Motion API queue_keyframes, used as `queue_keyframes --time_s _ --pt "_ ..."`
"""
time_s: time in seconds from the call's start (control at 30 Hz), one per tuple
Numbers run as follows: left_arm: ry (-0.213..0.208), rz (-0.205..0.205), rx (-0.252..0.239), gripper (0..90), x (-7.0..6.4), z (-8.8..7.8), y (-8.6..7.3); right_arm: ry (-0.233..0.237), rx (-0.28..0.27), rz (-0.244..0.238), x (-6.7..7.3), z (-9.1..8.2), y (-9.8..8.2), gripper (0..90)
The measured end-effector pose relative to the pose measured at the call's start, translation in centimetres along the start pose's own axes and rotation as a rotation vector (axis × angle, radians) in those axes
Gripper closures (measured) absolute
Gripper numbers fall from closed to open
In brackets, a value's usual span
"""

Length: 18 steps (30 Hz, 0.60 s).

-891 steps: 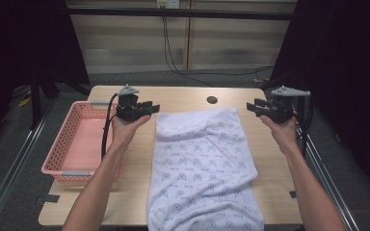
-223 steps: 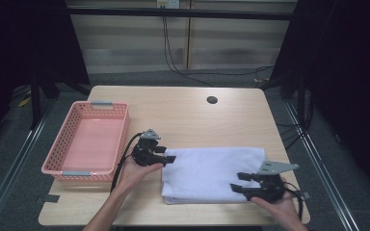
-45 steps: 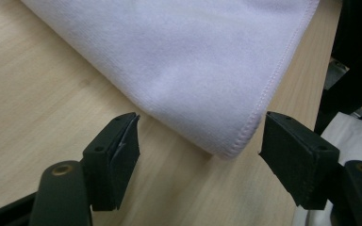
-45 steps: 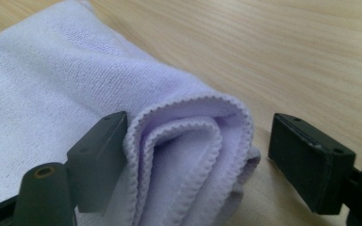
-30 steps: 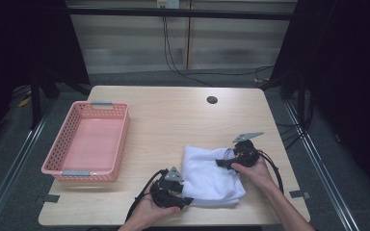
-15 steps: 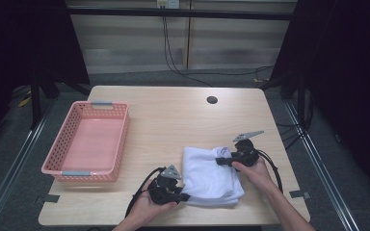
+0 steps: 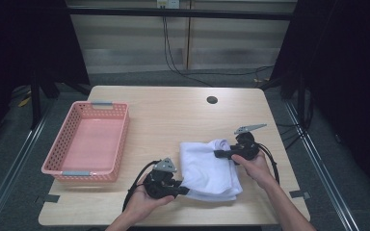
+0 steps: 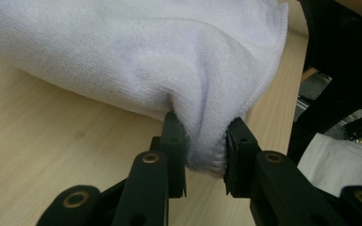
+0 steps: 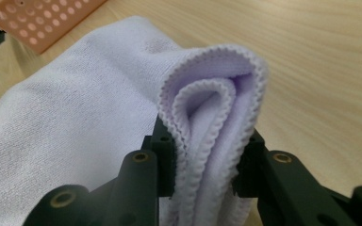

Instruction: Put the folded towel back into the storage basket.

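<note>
No readable text, label, brand, number or sign appears on anything in these views.

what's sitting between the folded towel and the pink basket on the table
Nothing visible. Bare tabletop lies between the folded towel and the pink basket to its left. The left gripper pinches the towel's near corner, beside that path rather than across it. The right gripper clamps the far edge.

Both tongs, left [image 7: 184,191] and right [image 7: 218,154], newly clamped onto the now folded, compact towel [image 7: 207,169].
</note>
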State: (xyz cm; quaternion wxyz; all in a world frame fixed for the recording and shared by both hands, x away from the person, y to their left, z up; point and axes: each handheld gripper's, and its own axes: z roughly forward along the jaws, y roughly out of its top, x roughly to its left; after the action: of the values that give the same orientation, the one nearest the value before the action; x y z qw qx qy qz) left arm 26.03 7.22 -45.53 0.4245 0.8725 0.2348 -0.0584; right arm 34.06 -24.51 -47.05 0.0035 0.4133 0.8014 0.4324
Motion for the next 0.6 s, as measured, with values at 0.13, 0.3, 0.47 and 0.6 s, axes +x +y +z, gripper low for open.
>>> queue_keyframes --time_s 0.13,0.3,0.47,0.6 --pt "-0.003 0.010 -0.027 73.8 0.0 -0.9 1.2 0.007 -0.020 0.003 -0.3 -0.8 0.7 68.6" --pt "-0.010 0.004 -0.064 73.8 0.7 -2.1 2.2 0.007 -0.027 -0.018 -0.1 -1.6 2.6 68.8" --pt "0.003 -0.007 -0.083 73.8 1.0 -2.7 2.6 0.009 -0.046 -0.034 0.1 -2.0 4.3 68.9" --pt "0.008 -0.005 -0.111 73.8 1.7 -4.4 3.4 0.021 -0.070 -0.050 0.4 -1.7 5.9 69.0"
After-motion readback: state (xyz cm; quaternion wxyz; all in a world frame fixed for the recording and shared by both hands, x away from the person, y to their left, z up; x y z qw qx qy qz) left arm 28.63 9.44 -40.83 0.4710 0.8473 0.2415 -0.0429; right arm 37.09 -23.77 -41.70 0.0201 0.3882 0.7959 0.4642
